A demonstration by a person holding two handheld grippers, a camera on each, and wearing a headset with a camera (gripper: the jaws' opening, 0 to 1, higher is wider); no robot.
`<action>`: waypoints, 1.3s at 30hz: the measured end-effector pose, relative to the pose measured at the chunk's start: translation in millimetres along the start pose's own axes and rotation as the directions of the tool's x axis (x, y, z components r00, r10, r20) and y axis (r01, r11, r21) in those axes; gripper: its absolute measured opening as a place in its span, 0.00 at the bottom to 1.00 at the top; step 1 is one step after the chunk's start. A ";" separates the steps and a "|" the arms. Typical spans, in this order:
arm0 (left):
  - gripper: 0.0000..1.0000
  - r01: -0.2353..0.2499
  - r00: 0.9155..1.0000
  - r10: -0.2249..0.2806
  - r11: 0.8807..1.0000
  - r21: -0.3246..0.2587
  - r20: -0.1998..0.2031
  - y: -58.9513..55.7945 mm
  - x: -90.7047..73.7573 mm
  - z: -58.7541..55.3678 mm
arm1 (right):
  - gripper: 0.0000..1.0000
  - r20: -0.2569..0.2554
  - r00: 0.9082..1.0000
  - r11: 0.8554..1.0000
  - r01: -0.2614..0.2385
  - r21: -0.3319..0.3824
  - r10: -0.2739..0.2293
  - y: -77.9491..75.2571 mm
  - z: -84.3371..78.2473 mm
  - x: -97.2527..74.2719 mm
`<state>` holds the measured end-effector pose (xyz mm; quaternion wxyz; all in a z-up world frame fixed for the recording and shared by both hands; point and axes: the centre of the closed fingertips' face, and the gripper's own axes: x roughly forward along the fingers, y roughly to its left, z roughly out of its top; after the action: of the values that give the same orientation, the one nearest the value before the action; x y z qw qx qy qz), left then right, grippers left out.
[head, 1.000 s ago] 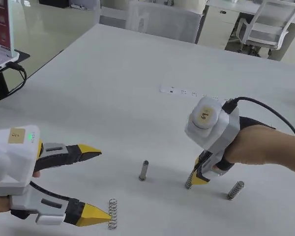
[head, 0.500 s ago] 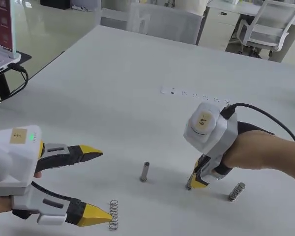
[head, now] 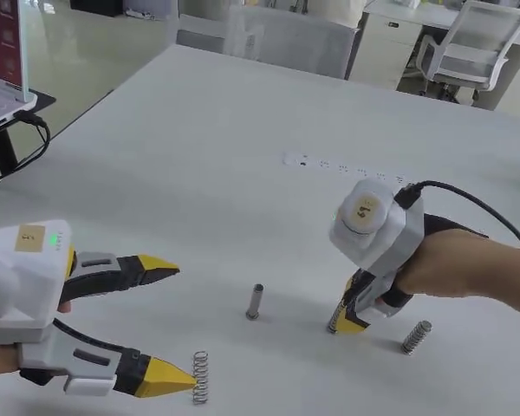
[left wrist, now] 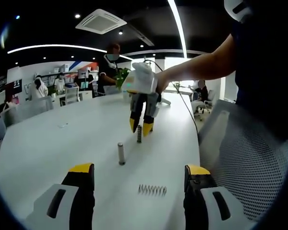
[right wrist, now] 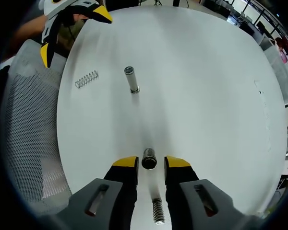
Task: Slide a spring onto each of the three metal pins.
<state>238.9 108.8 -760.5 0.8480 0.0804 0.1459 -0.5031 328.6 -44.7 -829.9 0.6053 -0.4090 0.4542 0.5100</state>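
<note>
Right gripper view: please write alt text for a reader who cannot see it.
The right gripper straddles an upright metal pin on a white table. Beyond are a bare pin and a loose spring lying near the open left gripper.

Left gripper [head: 178,321]: lower left, jaws spread wide.
Right gripper [head: 345,319]: right of centre, tips down at a spring-wrapped pin [head: 334,321].
Bare pin [head: 255,302]: upright, lower centre.
Loose spring [head: 199,377]: bottom edge, lying just beside the left gripper's lower tip.
Second sprung pin [head: 415,336]: lower right.
Table [head: 243,130]: white.
</note>
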 end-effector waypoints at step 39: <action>0.73 0.020 1.000 -0.020 1.000 0.011 -0.002 -4.5 5.9 4.9 | 0.32 0.113 0.993 0.996 0.010 0.087 -0.020 34.2 -19.1 -37.1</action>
<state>238.4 100.3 -757.7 0.8423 0.0841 0.1447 -0.5123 289.8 -67.1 -799.9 0.6510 -0.3560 0.4377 0.5078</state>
